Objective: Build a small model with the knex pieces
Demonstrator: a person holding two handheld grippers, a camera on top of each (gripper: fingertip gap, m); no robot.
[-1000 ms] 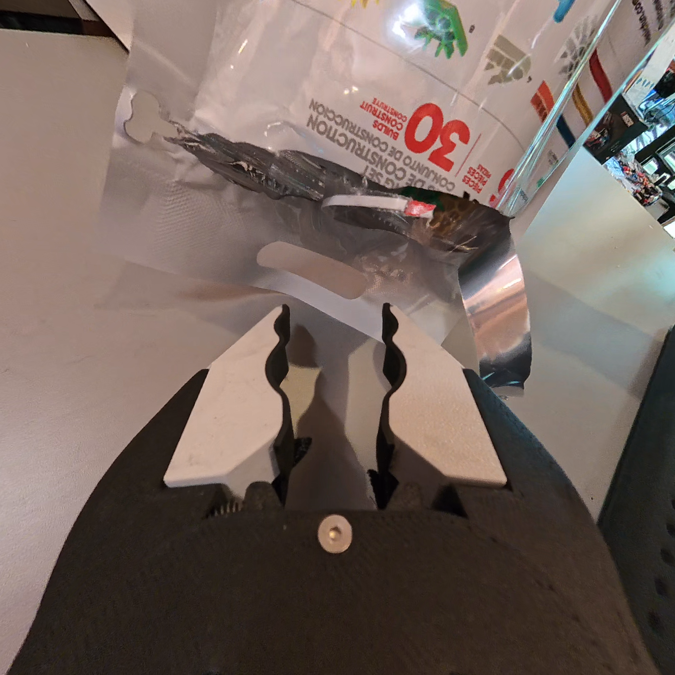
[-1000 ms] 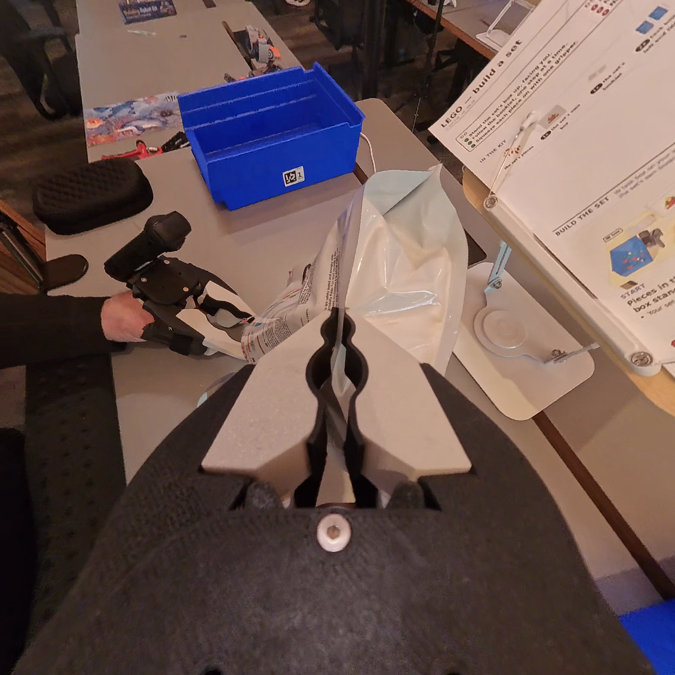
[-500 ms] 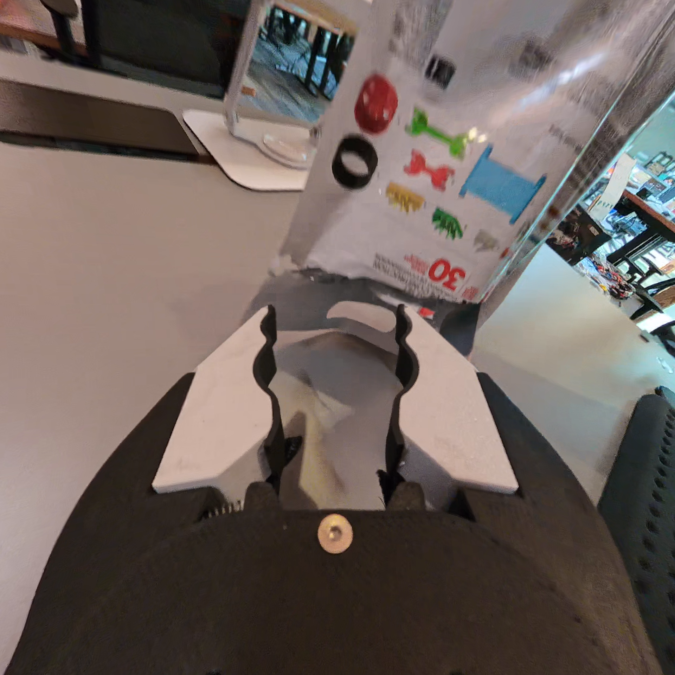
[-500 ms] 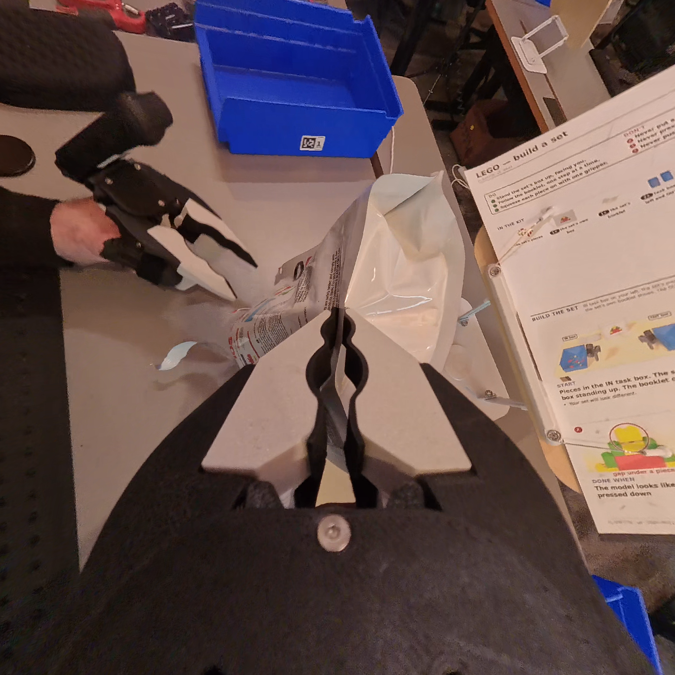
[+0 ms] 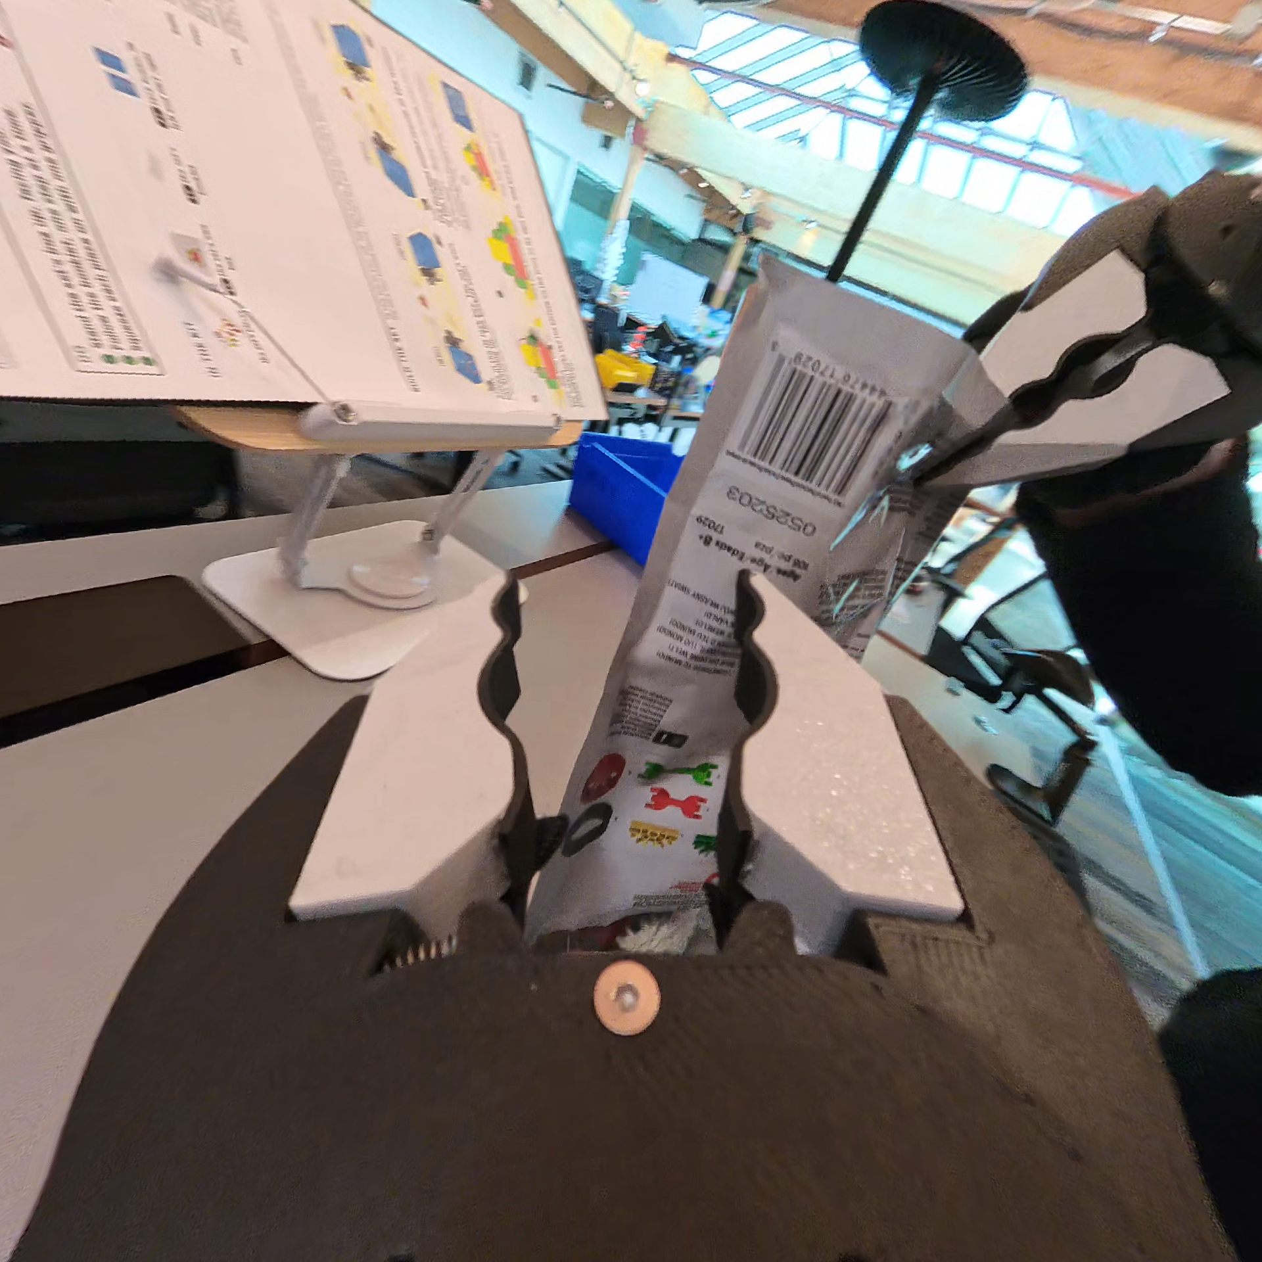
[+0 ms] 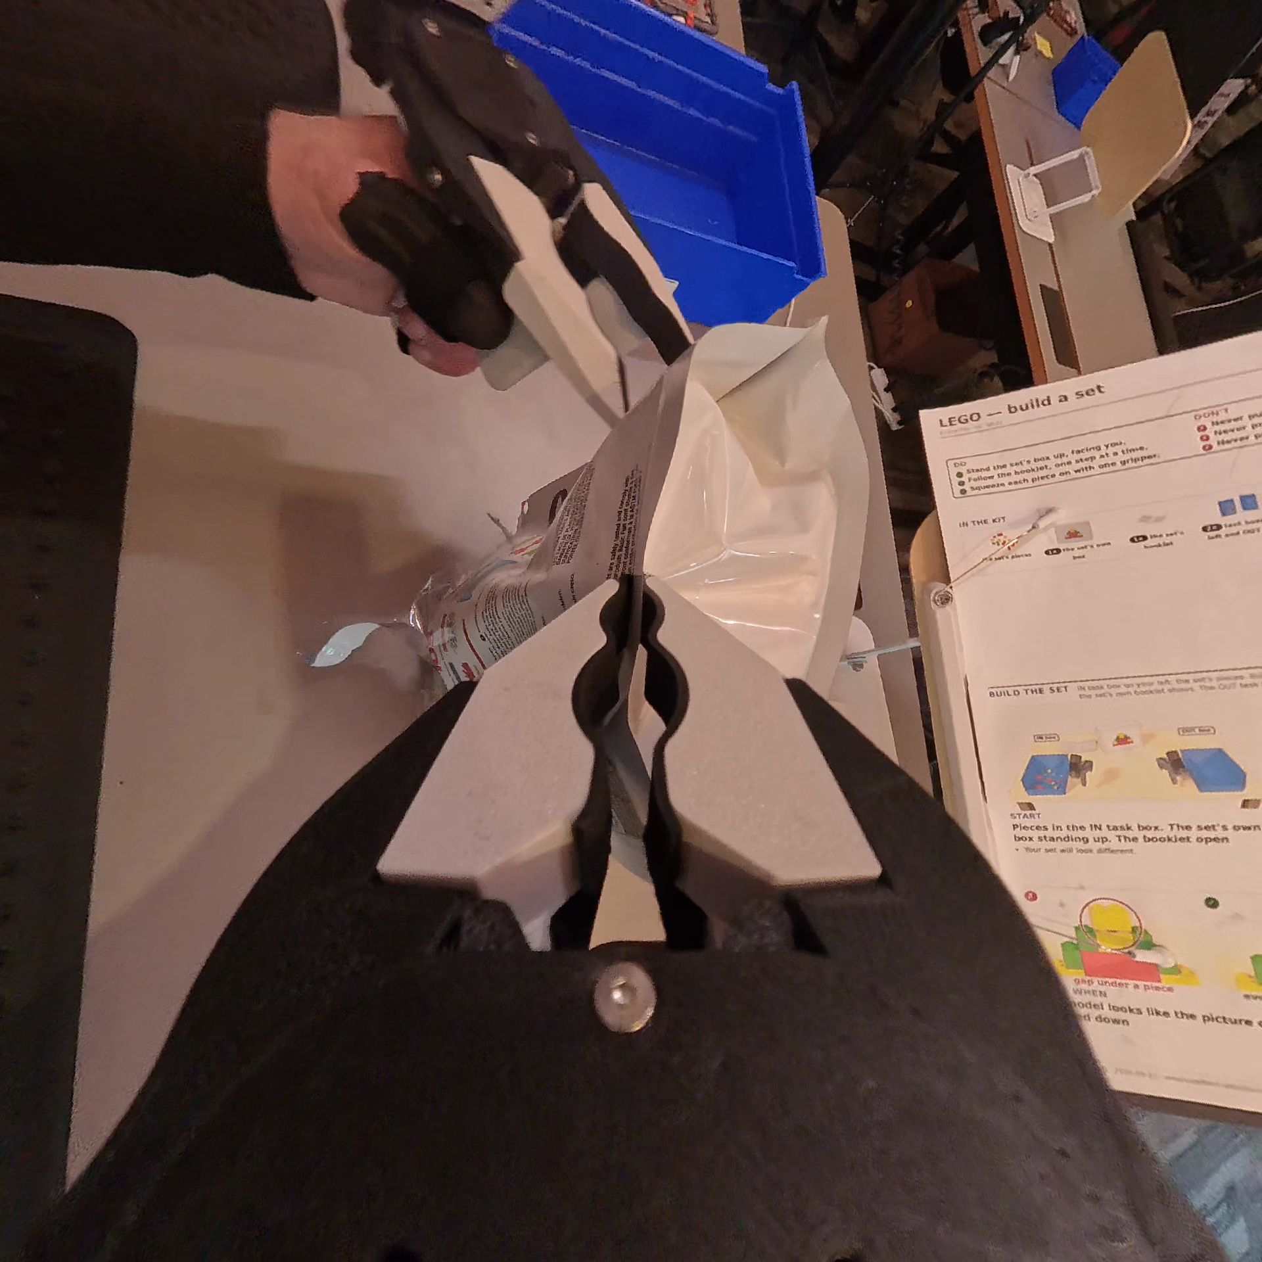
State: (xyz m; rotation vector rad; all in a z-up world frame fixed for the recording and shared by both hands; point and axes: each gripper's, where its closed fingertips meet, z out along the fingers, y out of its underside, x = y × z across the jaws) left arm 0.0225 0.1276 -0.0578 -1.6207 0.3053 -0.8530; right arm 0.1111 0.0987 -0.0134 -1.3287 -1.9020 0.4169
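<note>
A white and silver foil bag (image 5: 785, 423) with printed coloured shapes and a barcode hangs upright above the grey table (image 6: 239, 478). My right gripper (image 6: 632, 580) is shut on the bag's (image 6: 737, 512) near edge. It also shows in the left wrist view (image 5: 915, 471), clamped on the bag's side. My left gripper (image 5: 625, 587) is open, and the bag runs up between its two fingers, close against the right one. In the right wrist view a hand holds the left gripper (image 6: 649, 372) at the bag's far top corner. The bag's lower end looks crumpled near the table.
A blue bin (image 6: 683, 171) stands behind the bag and also shows in the left wrist view (image 5: 614, 492). An instruction sheet (image 6: 1092, 683) leans on a white stand (image 5: 355, 601) to the right. A black case (image 6: 54, 614) lies at the left. A small foil scrap (image 6: 341, 645) lies on the table.
My left gripper has risen from the table beside the bag's lower end to its upper part, and its open fingers now straddle the bag. My right gripper has kept its hold.
</note>
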